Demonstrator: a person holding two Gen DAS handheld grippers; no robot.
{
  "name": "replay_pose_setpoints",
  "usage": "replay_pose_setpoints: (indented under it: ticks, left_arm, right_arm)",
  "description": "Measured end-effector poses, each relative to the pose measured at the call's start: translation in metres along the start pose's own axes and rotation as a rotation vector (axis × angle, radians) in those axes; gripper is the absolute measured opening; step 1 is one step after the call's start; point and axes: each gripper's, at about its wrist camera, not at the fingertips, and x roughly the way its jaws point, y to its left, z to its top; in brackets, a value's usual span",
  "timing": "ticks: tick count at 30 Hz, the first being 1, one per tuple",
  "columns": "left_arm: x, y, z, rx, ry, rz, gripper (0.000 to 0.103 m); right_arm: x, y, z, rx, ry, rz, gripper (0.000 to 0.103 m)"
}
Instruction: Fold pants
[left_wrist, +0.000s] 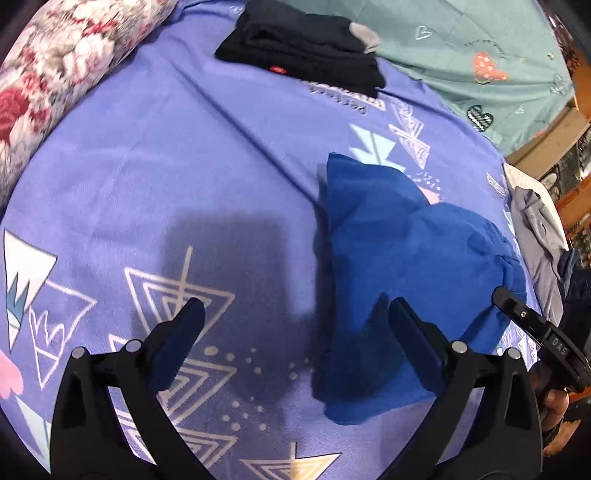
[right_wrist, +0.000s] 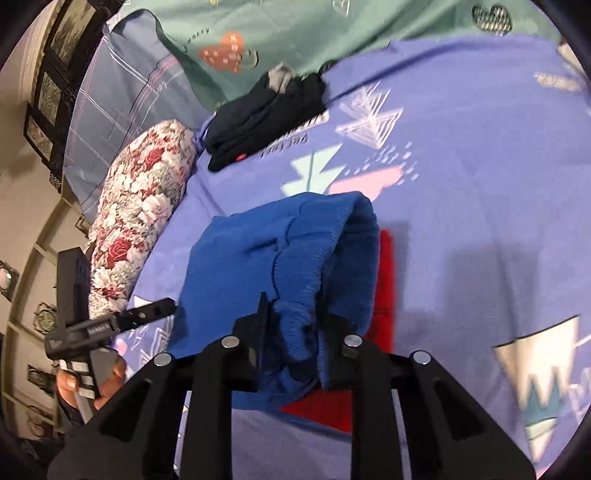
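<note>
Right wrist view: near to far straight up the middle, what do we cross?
right gripper clamped on the blue pants → pink patch on the purple sheet → folded black garment → green sheet with heart print.

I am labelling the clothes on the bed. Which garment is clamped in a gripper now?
The blue pants, bunched between the right gripper. The folded black garment lies untouched far up the bed; the left gripper is open.

A home bedroom: under the grippers spreads a patterned purple bedsheet (left_wrist: 184, 155), with a floral bolster (right_wrist: 144, 229) off to the left, a checked pillow (right_wrist: 118, 103) beyond it, and framed pictures (right_wrist: 48, 96) on the wall.
</note>
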Motion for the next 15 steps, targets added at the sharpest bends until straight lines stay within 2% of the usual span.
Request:
replay_pose_setpoints:
  ticks: [3, 5, 7, 8, 10, 14, 15]
  left_arm:
    - [0.006, -0.009, 0.0, 0.022, 0.004, 0.005, 0.101]
    - [0.018, -0.013, -0.002, 0.028, 0.034, 0.001, 0.101]
    - [0.028, -0.014, -0.002, 0.024, 0.06, 0.02, 0.101]
    - [0.028, -0.013, -0.002, 0.016, 0.064, 0.014, 0.101]
    - [0.022, -0.011, 0.004, 0.015, 0.073, 0.009, 0.101]
    - [0.008, -0.014, 0.019, 0.017, 0.019, 0.019, 0.101]
    - [0.006, -0.018, 0.025, 0.02, 0.01, 0.013, 0.101]
  right_arm:
    - [0.018, -0.015, -0.007, 0.02, 0.068, -0.049, 0.023]
    - [0.033, -0.017, -0.01, -0.013, 0.097, -0.105, 0.035]
    - [0.033, -0.013, -0.009, -0.048, 0.093, -0.159, 0.056]
    - [0.03, -0.012, -0.006, -0.056, 0.088, -0.177, 0.058]
    - [0.017, -0.011, 0.003, -0.06, 0.059, -0.141, 0.058]
    - [-0.003, -0.003, 0.024, -0.122, -0.065, -0.171, 0.055]
    - [-0.002, 0.003, 0.03, -0.151, -0.071, -0.146, 0.041]
